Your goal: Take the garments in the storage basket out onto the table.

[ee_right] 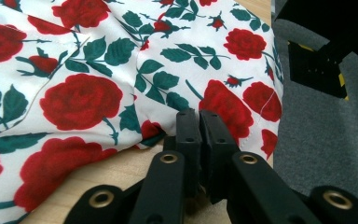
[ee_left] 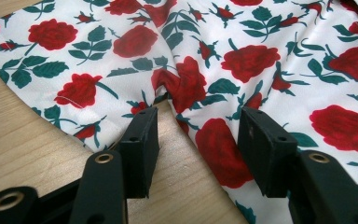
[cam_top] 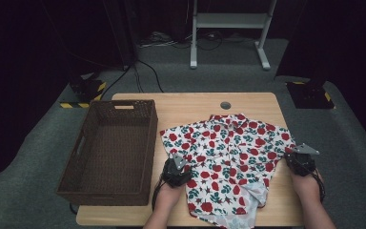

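Spread flat across the right half of the wooden table (cam_top: 190, 107): a white shirt with red roses (cam_top: 228, 152), collar at the far side, hem hanging over the near edge. To the left, just beside it, a dark wicker basket (cam_top: 90, 143), apart from the cloth.

At the shirt's left armpit, the left gripper (ee_left: 198, 133) with jaws parted to a middling gap, resting low over cloth and bare wood; the underarm notch of the shirt lies between the black pads, neither pad pressing on it. Seen from above at (cam_top: 175, 168), held in the left hand (cam_top: 169, 193).

At the shirt's right sleeve edge, the right gripper (ee_right: 198, 122) pinched tight, pads together on a fold of the rose fabric near the table's right border. From above at (cam_top: 299, 160), in the right hand (cam_top: 307, 186).
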Action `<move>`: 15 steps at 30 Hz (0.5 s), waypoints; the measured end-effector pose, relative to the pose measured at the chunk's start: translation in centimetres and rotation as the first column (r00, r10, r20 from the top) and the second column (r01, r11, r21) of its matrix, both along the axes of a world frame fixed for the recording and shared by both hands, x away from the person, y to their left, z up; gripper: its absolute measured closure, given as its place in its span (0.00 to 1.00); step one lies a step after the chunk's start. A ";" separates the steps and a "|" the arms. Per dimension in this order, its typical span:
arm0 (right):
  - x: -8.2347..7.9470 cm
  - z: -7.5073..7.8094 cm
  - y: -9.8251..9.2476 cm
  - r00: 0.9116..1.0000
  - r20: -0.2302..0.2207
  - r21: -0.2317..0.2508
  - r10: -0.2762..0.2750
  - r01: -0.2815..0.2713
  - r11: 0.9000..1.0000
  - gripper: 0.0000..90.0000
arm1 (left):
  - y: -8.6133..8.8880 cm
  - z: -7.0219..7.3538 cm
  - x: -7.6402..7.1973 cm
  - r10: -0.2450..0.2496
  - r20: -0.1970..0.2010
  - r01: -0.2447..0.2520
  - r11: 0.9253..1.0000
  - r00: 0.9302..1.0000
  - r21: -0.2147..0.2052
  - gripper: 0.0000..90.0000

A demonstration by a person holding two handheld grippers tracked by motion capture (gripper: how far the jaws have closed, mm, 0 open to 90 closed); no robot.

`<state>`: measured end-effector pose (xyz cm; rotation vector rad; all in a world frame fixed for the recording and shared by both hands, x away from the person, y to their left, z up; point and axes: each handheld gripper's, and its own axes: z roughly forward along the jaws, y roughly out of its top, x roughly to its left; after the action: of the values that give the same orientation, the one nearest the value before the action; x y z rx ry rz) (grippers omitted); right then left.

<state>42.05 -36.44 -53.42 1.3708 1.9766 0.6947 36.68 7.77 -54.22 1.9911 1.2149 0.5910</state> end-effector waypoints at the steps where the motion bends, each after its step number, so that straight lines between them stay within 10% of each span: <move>1: -0.2 0.1 0.1 1.000 0.008 0.001 0.005 -0.005 1.000 0.91 | 0.0 0.0 0.0 -0.001 0.002 0.001 1.000 1.000 0.004 0.54; 15: -7.3 0.4 3.7 0.997 0.013 0.159 0.080 -0.082 0.984 0.65 | -0.7 0.0 -0.5 -0.009 0.051 0.005 0.997 0.999 0.078 0.55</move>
<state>34.70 -32.77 -53.03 1.3839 2.0174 0.9111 36.20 7.10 -54.19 2.0310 1.1695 0.6919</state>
